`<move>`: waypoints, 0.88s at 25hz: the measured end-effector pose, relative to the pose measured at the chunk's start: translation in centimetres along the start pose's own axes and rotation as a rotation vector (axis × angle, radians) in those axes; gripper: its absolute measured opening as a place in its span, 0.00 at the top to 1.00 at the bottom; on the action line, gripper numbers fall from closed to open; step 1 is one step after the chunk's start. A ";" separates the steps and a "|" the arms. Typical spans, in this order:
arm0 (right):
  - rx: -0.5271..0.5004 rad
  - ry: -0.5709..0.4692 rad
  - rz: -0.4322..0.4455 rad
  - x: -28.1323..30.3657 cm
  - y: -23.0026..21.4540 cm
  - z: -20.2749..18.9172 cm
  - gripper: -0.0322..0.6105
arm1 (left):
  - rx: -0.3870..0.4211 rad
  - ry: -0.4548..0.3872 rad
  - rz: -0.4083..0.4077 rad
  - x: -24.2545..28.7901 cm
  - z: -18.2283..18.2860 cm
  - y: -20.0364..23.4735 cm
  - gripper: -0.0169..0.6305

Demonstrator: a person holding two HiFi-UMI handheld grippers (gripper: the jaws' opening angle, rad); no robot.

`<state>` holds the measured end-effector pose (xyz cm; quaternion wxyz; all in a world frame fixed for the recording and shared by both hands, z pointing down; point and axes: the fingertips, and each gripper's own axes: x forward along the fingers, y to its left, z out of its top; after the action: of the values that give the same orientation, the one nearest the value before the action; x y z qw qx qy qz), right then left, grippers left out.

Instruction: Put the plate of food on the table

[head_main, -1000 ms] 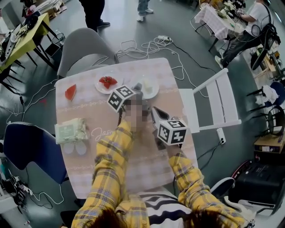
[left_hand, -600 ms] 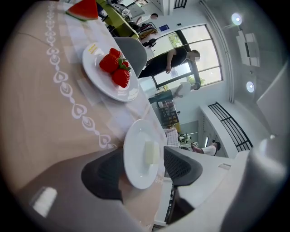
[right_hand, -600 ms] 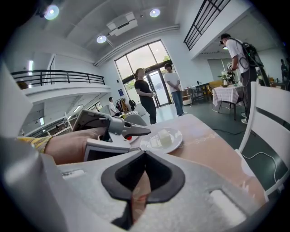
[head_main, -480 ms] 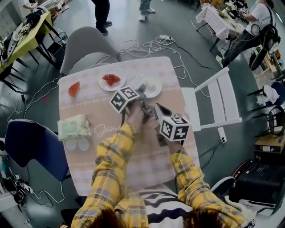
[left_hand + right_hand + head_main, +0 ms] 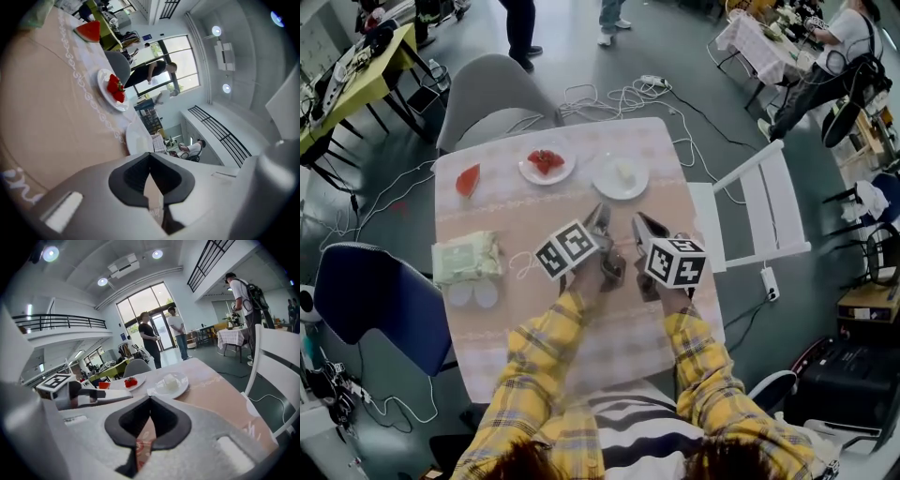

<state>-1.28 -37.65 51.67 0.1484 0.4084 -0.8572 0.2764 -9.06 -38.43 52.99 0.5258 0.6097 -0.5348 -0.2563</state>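
The white plate (image 5: pixel 621 175) with a pale lump of food on it rests on the pink-clothed table (image 5: pixel 534 225), toward its far right. My left gripper (image 5: pixel 600 221) hovers nearer to me, apart from that plate. Its jaws have just been closing and now stand shut with nothing between them (image 5: pixel 150 157). Beside it my right gripper (image 5: pixel 639 225) is shut and empty too (image 5: pixel 150 401). In the right gripper view the plate (image 5: pixel 169 383) lies straight ahead, with the left gripper (image 5: pixel 93 397) at the left.
A plate of strawberries (image 5: pixel 547 164) and a watermelon slice (image 5: pixel 468 180) lie at the table's far left. A wipes pack (image 5: pixel 467 258) and two round lids (image 5: pixel 473 293) sit by the left edge. A grey chair (image 5: pixel 492 94), a blue chair (image 5: pixel 375 300) and a white chair (image 5: pixel 764 211) surround the table.
My left gripper was at the white plate with its jaws apart; it has drawn back toward me and shut. The plate stays on the table. My right gripper has kept still.
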 end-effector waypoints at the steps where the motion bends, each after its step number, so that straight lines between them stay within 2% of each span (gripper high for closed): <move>1: -0.005 -0.003 -0.002 -0.3 0.0 0.0 0.95 | 0.029 0.008 -0.022 -0.8 -0.5 -0.6 0.97; 5: -0.022 -0.028 -0.018 -1.3 0.2 0.4 0.95 | 0.140 0.031 -0.068 -3.9 -1.8 -1.8 0.97; 10: -0.037 -0.045 -0.017 -2.7 1.3 -0.1 0.95 | 0.335 -0.019 -0.104 -8.0 -1.7 -3.2 0.97; 15: -0.081 -0.060 -0.016 -4.5 3.0 -0.9 0.95 | 0.408 0.019 -0.144 -10.8 -3.3 -4.4 0.97; 18: -0.100 -0.071 -0.015 -6.0 4.0 -1.1 0.95 | 0.486 0.041 -0.153 -12.7 -4.1 -5.2 0.97; 22: -0.111 -0.076 0.016 -7.9 5.5 -1.6 0.95 | 0.544 0.083 -0.186 -14.8 -5.5 -6.6 0.97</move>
<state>-0.56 -28.96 47.24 0.1360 0.4027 -0.8796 0.2138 -6.08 -23.61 45.03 0.3387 0.7846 -0.5039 -0.1254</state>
